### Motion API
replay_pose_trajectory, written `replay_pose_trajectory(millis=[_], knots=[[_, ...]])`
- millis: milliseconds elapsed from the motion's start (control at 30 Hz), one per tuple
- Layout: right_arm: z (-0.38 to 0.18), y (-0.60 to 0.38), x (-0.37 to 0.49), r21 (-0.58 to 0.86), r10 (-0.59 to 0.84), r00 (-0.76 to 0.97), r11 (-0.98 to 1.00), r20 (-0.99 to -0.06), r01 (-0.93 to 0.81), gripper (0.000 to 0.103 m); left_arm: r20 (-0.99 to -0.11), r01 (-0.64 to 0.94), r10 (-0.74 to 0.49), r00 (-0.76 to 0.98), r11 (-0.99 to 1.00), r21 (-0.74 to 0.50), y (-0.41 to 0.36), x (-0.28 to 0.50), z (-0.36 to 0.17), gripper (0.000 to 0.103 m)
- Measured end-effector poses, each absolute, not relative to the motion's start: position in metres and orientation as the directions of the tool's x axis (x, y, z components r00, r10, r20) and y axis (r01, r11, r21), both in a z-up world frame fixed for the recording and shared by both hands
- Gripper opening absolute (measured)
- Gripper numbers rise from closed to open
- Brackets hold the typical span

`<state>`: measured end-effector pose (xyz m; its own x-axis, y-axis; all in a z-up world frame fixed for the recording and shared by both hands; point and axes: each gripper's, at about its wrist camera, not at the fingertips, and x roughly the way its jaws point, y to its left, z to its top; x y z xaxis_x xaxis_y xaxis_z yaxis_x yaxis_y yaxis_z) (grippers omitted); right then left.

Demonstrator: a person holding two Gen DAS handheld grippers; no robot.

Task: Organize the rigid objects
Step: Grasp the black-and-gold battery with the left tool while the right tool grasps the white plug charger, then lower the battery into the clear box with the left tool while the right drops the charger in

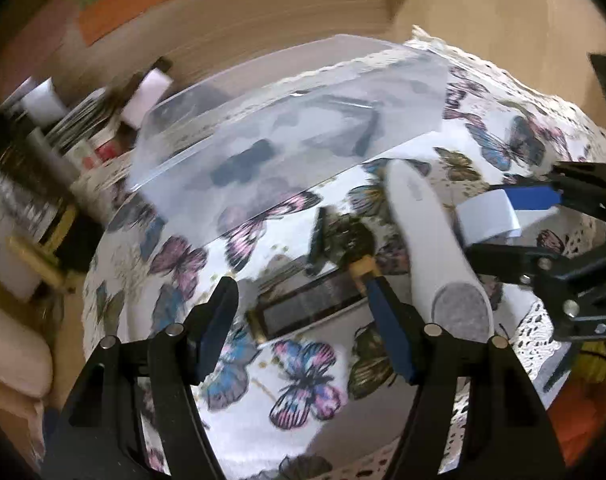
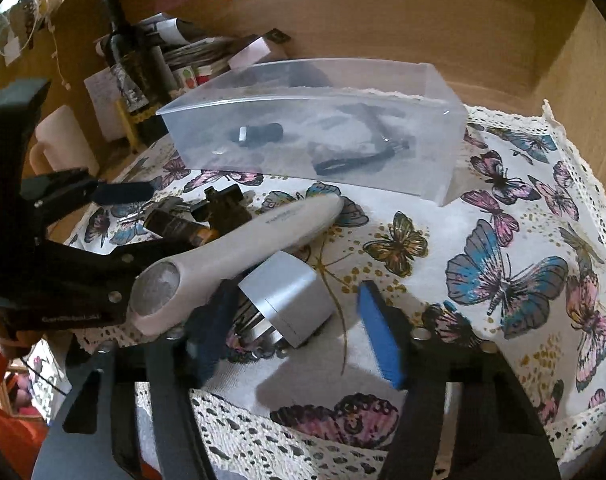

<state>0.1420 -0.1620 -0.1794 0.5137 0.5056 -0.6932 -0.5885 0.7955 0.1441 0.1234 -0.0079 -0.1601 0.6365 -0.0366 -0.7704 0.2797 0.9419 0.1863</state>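
A clear plastic box point(image 2: 315, 128) stands at the back of the butterfly cloth and holds several dark small items; it also shows in the left wrist view point(image 1: 287, 120). A long white device point(image 2: 239, 240) lies in front of it, also in the left wrist view point(image 1: 435, 240). A grey plug adapter point(image 2: 291, 300) lies between the fingers of my open right gripper point(image 2: 299, 332), which shows in the left wrist view point(image 1: 515, 220) around the adapter point(image 1: 487, 216). My left gripper point(image 1: 303, 320) is open over a dark flat stick with gold ends point(image 1: 307, 308). A small black part point(image 2: 223, 204) lies nearby.
A dark bottle point(image 2: 123, 52), papers and small jars crowd the back left by the wooden wall. A cream cushion point(image 1: 11, 360) sits at the left. The cloth's lace edge point(image 2: 583, 152) marks the table's right side.
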Motion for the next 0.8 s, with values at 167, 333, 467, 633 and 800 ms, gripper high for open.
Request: replay_pose_trajectory(millis=[167, 333, 467, 633, 800], knots=[[-0.18, -0.167, 0.145, 0.155, 0.505, 0.519, 0.803, -0.69, -0.575, 0.044, -0.82, 0.346, -0.138, 0.555, 0.935, 0.077, -0.005, 0.136, -0.168, 0.061], [-0.178, -0.173, 0.147, 0.147, 0.49, 0.535, 0.816, -0.688, -0.559, 0.044, -0.828, 0.335, -0.184, 0.529, 0.942, 0.004, 0.004, 0.137, -0.168, 0.051], [-0.176, -0.179, 0.146, 0.143, 0.486, 0.555, 0.824, -0.675, -0.547, 0.044, -0.823, 0.316, -0.181, 0.539, 0.949, -0.002, 0.007, 0.13, -0.166, 0.025], [-0.168, -0.185, 0.147, 0.157, 0.491, 0.582, 0.834, -0.648, -0.529, 0.044, -0.806, 0.265, -0.167, 0.568, 0.964, -0.013, 0.015, 0.119, -0.164, 0.023], [-0.161, -0.185, 0.15, 0.175, 0.504, 0.601, 0.836, -0.62, -0.52, 0.044, -0.768, 0.196, -0.158, 0.621, 0.98, -0.043, 0.029, 0.112, -0.153, 0.023]])
